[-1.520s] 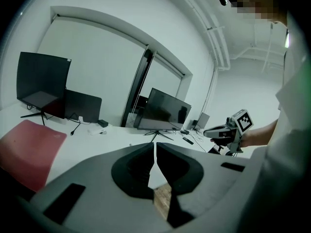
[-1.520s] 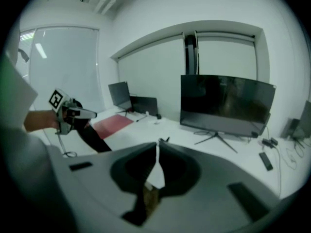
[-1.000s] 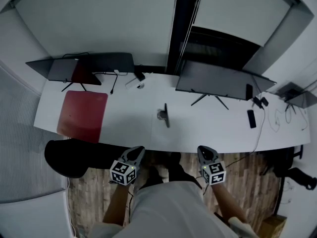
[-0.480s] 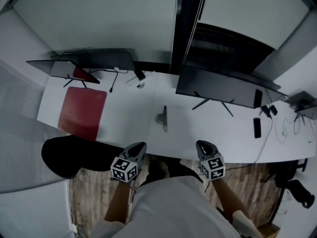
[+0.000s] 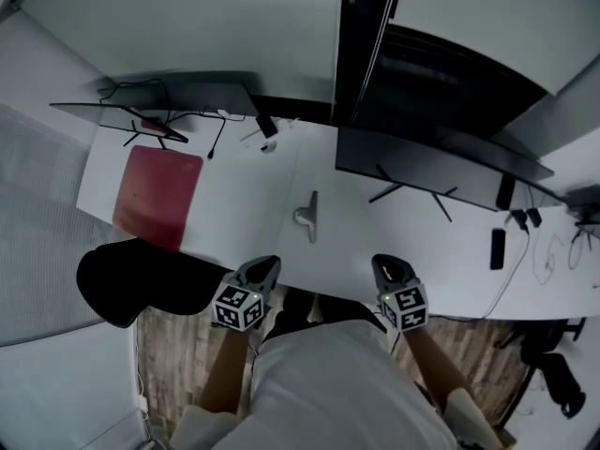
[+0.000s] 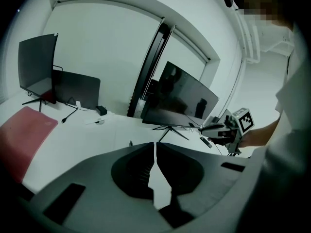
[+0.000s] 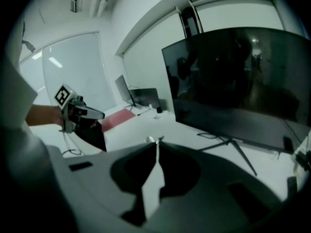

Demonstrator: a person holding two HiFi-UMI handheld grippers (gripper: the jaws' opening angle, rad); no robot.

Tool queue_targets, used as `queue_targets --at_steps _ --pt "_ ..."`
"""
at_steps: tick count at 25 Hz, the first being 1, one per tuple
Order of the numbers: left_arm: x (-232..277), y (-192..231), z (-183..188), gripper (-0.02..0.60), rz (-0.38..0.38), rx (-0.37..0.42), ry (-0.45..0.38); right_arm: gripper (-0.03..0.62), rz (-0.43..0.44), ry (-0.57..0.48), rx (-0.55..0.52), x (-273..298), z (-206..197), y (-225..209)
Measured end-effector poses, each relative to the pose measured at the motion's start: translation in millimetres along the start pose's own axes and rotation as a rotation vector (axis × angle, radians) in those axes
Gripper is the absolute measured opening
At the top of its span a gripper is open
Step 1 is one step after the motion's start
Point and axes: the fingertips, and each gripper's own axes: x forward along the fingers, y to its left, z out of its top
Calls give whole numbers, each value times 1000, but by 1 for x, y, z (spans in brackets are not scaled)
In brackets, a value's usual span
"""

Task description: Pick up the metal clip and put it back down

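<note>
- The white desk (image 5: 234, 216) carries everything at a height the person can work at while standing
- Dark monitors (image 5: 427, 162) stand along its back, clear of any reach; the red mat (image 5: 157, 195) lies far left, well apart from the work
- The left gripper (image 5: 269, 264) and right gripper (image 5: 384, 262) hover over the near edge; both claws are pinched together and empty, probably because no grasp has begun
- The metal clip (image 5: 306, 217) rests mid-desk, ahead of and between them, untouched
</note>
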Motion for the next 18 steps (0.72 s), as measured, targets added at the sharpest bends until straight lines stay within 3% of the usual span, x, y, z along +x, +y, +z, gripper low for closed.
queue_targets --at_steps 9,18 --pt "36 11 -6 44 31 -5 90 35 40 33 7 21 -8 -22" --pt "70 33 -19 46 -28 -39 192 35 40 75 33 42 -15 -14"
